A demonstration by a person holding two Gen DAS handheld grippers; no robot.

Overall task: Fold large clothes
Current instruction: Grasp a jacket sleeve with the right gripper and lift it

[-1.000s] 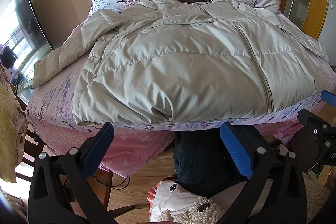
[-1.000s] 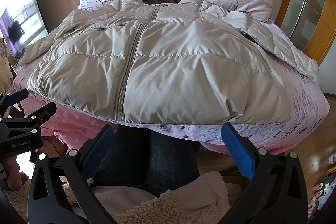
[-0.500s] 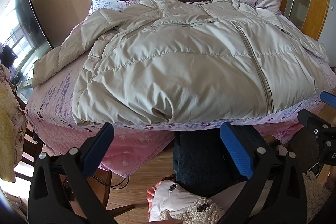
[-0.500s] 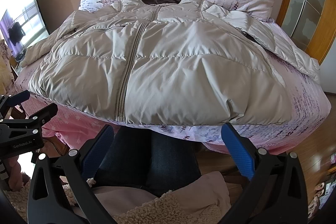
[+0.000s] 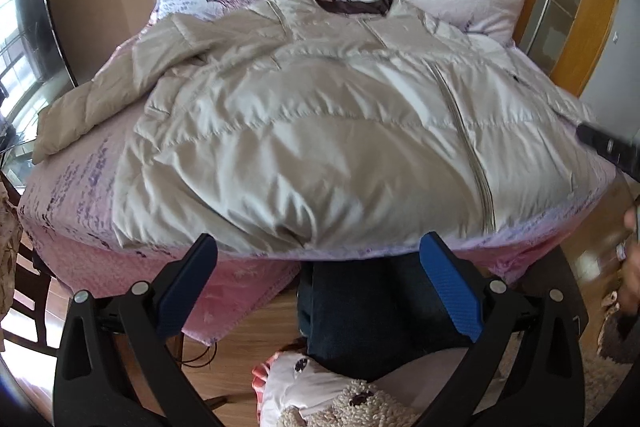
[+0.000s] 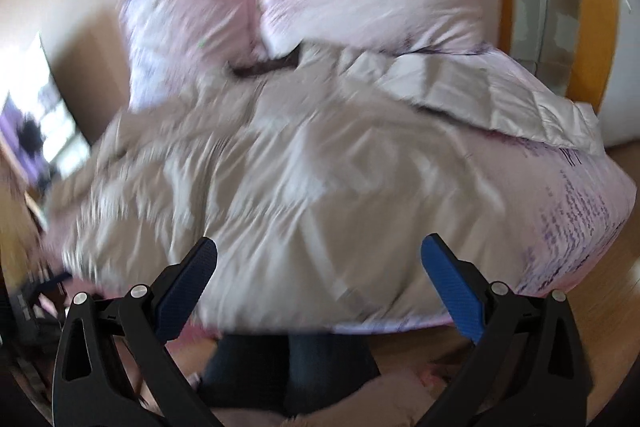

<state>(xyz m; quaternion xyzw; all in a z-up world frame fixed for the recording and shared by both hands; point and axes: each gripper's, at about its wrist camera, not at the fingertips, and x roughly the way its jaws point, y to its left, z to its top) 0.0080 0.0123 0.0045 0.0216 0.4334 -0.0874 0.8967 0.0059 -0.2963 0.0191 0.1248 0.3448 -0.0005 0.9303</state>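
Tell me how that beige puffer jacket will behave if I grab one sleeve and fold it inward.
The puffer jacket looks quilted and puffy, so it will probably feel light for its bulk and spring back open after folding. Its shiny shell suggests it may slip between the fingers. The sleeve lies limp on the bed, so it will likely flop and trail.
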